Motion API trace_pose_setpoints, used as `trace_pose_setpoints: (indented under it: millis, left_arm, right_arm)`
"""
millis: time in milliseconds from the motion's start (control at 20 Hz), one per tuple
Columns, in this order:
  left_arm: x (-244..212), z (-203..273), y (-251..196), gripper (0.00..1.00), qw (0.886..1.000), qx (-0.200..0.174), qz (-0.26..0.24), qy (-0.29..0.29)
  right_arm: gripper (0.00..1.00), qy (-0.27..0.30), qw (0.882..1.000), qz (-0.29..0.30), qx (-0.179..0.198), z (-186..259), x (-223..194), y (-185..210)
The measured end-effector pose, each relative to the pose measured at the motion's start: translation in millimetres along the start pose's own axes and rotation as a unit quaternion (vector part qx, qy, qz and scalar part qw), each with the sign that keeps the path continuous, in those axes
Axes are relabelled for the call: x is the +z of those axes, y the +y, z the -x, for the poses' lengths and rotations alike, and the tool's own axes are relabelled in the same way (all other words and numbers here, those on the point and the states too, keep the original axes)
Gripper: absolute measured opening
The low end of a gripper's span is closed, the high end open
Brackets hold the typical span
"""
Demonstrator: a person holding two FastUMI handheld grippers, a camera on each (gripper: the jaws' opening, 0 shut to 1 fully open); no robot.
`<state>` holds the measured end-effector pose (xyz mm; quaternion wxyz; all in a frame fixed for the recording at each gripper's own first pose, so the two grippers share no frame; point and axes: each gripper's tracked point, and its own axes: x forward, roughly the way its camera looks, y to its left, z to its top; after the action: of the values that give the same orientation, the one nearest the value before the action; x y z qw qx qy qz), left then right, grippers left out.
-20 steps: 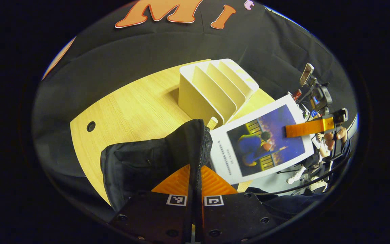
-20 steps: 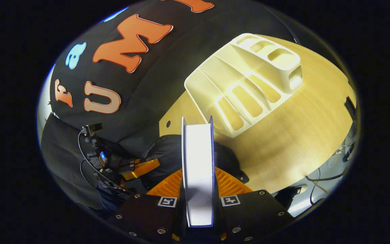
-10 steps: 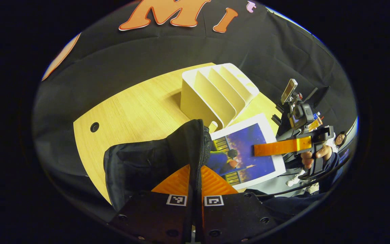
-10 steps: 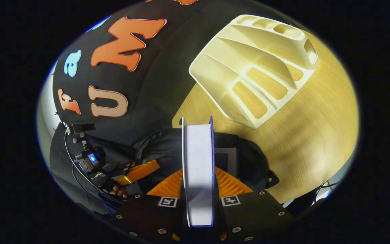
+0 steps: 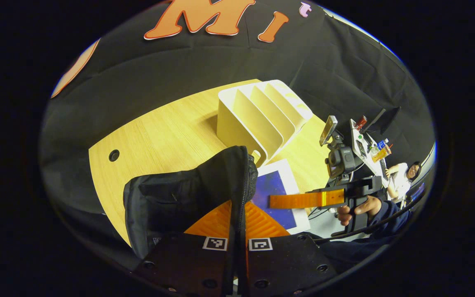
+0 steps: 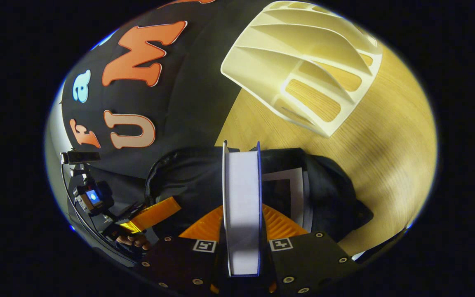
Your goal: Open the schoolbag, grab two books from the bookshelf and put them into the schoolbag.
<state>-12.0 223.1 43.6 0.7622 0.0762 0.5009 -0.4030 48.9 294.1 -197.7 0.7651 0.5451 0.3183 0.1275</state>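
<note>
No brand or legible writing could be made out; the only markings were small square black-and-white tags, two on each gripper's body.

One book (image 6: 241, 206) was in hand: the right gripper (image 6: 241, 225) had its two fingers pressed against the covers, page edges facing the camera, over the open mouth of the one black schoolbag (image 6: 188, 181). A second book (image 6: 289, 189) showed as a pale cover already inside the bag, just right of the held one.

In the left gripper view the left gripper (image 5: 237, 214) was closed on the bag's zippered edge (image 5: 243, 181), holding that flap upright. The right gripper (image 5: 303, 200) reached in from the right, clamped on the book's blue-and-white cover (image 5: 276, 185), which sat partly behind the raised flap.

The schoolbag lay at the near edge of the desk (image 5: 159, 132). One white bookshelf (image 5: 258, 115) with several slots stood behind it, toward the far edge of the desk, its slots holding nothing.
</note>
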Motion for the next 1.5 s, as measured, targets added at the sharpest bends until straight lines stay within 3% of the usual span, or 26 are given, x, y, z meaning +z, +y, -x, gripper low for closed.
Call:
trace_pose_setpoints:
  millis: [600,650,700,850,900,1050,1100,1250,1350,1500]
  left_arm:
    - [-1.1,-5.1,-23.3,0.05,1.000,-0.015,-0.005,-0.009]
    - [-1.5,-5.9,-25.6,0.05,1.000,-0.014,-0.007,-0.010]
    - [-2.1,-6.6,-27.6,0.05,1.000,-0.016,-0.006,-0.010]
    - [-6.8,-10.1,-28.8,0.05,1.000,-0.013,0.000,-0.013]
    - [-8.4,-11.1,-28.6,0.05,1.000,-0.011,0.004,-0.014]
    - [-13.0,-17.2,-27.9,0.05,1.000,-0.001,0.013,-0.018]
    - [-14.1,-17.9,-28.9,0.05,1.000,0.000,0.020,-0.020]
    - [-15.3,-19.3,-28.2,0.05,0.999,0.011,0.035,-0.030]
    - [-16.0,-18.8,-26.6,0.05,0.998,0.020,0.048,-0.035]
    - [-18.6,-22.7,-28.0,0.05,0.997,0.035,0.062,-0.035]
  right_arm:
    - [0.33,0.001,0.999,-0.019,0.034,-44.0,-22.3,-8.6]
    - [0.24,0.005,0.999,-0.017,0.034,-47.8,-26.4,-10.4]
    - [0.33,0.011,0.999,-0.017,0.036,-51.0,-28.5,-9.1]
    - [0.35,0.029,0.999,-0.011,0.031,-59.9,-37.2,-7.8]
    - [0.36,0.031,0.999,-0.001,0.010,-64.2,-38.7,-13.7]
    - [0.59,0.042,0.997,0.047,-0.054,-65.4,-38.9,-40.6]
    - [0.63,0.049,0.996,0.053,-0.055,-63.9,-41.7,-39.6]
    - [0.91,0.056,0.993,0.083,-0.068,-53.4,-34.2,-35.1]
    - [0.98,0.056,0.989,0.109,-0.087,-40.4,-27.1,-35.4]
    - [0.98,0.050,0.986,0.126,-0.093,-19.8,-10.2,-36.1]
